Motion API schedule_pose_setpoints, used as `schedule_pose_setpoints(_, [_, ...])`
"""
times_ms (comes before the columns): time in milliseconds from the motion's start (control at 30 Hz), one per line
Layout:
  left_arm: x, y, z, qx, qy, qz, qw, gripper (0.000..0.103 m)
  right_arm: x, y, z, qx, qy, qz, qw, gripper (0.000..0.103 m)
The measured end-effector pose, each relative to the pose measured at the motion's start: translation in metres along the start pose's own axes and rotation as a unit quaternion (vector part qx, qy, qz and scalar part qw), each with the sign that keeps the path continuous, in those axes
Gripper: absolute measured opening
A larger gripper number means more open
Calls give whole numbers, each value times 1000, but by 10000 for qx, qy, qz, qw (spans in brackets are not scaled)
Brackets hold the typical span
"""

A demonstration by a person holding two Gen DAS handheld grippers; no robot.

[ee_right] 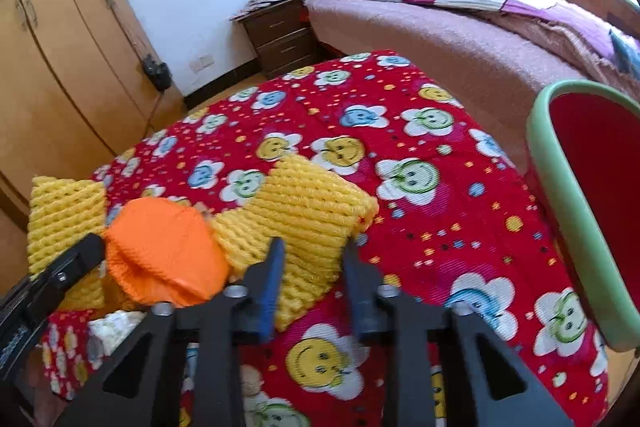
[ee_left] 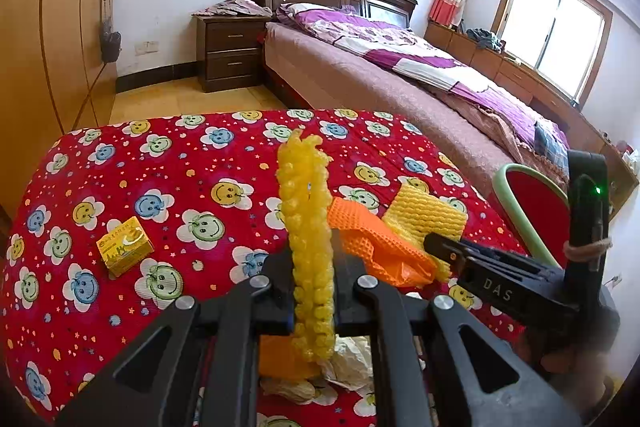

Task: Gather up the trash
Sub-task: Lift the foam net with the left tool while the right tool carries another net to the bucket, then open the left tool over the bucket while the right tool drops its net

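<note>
My left gripper (ee_left: 312, 263) is shut on a yellow foam fruit net (ee_left: 306, 227) and holds it upright above the red smiley quilt (ee_left: 160, 187); the same net shows at the left of the right wrist view (ee_right: 64, 215). My right gripper (ee_right: 312, 251) is open, its fingers on either side of a second yellow foam net (ee_right: 304, 219) that lies on the quilt (ee_right: 440, 227). An orange foam net (ee_right: 164, 251) lies between the two yellow ones. A small yellow box (ee_left: 125, 245) sits on the quilt to the left. The red bin with a green rim (ee_right: 580, 195) stands at the right.
Crumpled white paper (ee_left: 348, 359) lies under my left gripper. A large bed (ee_left: 400, 67) with a purple quilt stands behind, a dark nightstand (ee_left: 230, 53) beside it and a wooden wardrobe (ee_left: 48, 27) at the left.
</note>
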State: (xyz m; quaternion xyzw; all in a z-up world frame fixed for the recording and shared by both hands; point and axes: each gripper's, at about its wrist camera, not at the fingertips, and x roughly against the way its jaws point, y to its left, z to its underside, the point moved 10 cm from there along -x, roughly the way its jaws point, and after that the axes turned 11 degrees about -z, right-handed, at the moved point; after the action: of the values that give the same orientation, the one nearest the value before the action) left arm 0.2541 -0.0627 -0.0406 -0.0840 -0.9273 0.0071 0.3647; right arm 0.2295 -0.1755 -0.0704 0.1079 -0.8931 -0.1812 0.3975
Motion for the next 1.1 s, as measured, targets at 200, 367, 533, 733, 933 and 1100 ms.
schedule_pose_setpoints(200, [15, -8, -7, 45, -108, 132, 9998, 11, 27, 11, -1, 117, -300, -157, 9994, 12])
schedule_pose_setpoints(367, [36, -19, -13, -13, -289, 198, 9994, 11, 68, 10, -2, 49, -664, -211, 9976, 12])
schedule_pose_setpoints(533, [55, -32, -13, -48, -351, 326, 9988, 11, 103, 4, 1, -15, -955, -178, 9953, 12])
schedule_pose_setpoints(733, [72, -52, -8, -114, -336, 483, 9982, 11, 136, -4, 4, -4, -1243, -43, 9922, 12])
schedule_pose_setpoints(933, [81, -78, -1, -238, -296, 637, 9972, 11, 165, -24, 4, -142, -1539, 97, 9879, 12])
schedule_pose_setpoints(1100, [81, -106, 3, -389, -202, 819, 9957, 11, 188, -54, 7, -401, -1750, 244, 9835, 12])
